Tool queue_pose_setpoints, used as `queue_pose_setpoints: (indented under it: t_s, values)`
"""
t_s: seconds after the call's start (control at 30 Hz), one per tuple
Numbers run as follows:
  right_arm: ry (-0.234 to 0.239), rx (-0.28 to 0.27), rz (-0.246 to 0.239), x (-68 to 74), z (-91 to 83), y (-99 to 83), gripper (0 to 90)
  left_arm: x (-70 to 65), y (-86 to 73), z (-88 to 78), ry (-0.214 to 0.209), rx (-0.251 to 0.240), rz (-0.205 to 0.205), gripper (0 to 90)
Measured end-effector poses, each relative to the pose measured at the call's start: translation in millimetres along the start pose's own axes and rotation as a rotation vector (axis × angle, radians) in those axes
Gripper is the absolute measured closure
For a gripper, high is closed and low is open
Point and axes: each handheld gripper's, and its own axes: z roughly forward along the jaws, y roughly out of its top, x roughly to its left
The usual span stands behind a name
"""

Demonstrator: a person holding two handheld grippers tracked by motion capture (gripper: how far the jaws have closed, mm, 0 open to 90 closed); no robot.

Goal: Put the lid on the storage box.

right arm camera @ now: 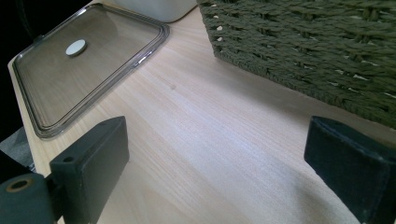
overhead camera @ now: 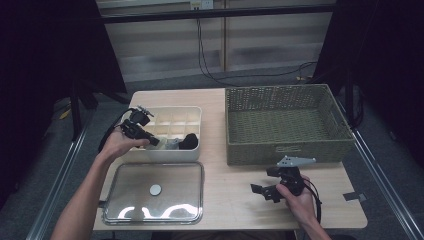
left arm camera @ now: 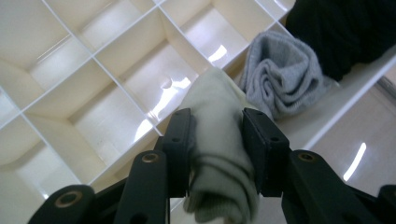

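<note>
A person's left gripper (left arm camera: 217, 135) grasps a pale rolled sock (left arm camera: 219, 154) over the white divided box (overhead camera: 192, 112), beside a grey sock (left arm camera: 285, 77). The right gripper (right arm camera: 219, 158) hangs wide open above the wooden table (right arm camera: 210, 140), near the woven basket (overhead camera: 285, 125).

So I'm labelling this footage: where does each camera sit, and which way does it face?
High view: above the person's side, facing forward and down on the wooden table; forearms show.
Left gripper view: on the left hand-held gripper, facing the white divided plastic box; jaws show.
Right gripper view: on the right hand-held gripper, facing the green woven basket, also in the high view.
</note>
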Motion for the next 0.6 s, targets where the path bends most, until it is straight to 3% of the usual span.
queue_pose_setpoints:
  t_s: [0.13, 0.23, 0.4, 0.53, 0.6]
  values:
    - [-0.001, -0.002, 0.000, 0.1, -1.1, 0.0, 6.4, -1.0, 2.6, 8.4, -0.005, -0.013, -0.020, 66.6]
    - [-0.001, -0.006, -0.001, -0.4, -1.7, -0.1, 6.4, -2.9, 5.0, 14.8, -0.002, 0.035, -0.010, 74.6]
    - [-0.002, -0.006, 0.002, -0.4, -2.2, -0.1, 6.4, -6.1, 8.6, 30.5, -0.003, 0.123, 0.017, 77.0]
    - [-0.002, -0.006, -0.001, -0.4, -2.2, -0.2, 6.4, -7.1, 11.6, 35.9, 0.003, 0.157, 0.009, 76.6]
    - [-0.001, -0.005, -0.002, -0.7, -1.9, -0.3, 6.4, -5.5, 11.0, 36.0, -0.004, 0.144, -0.001, 75.2]
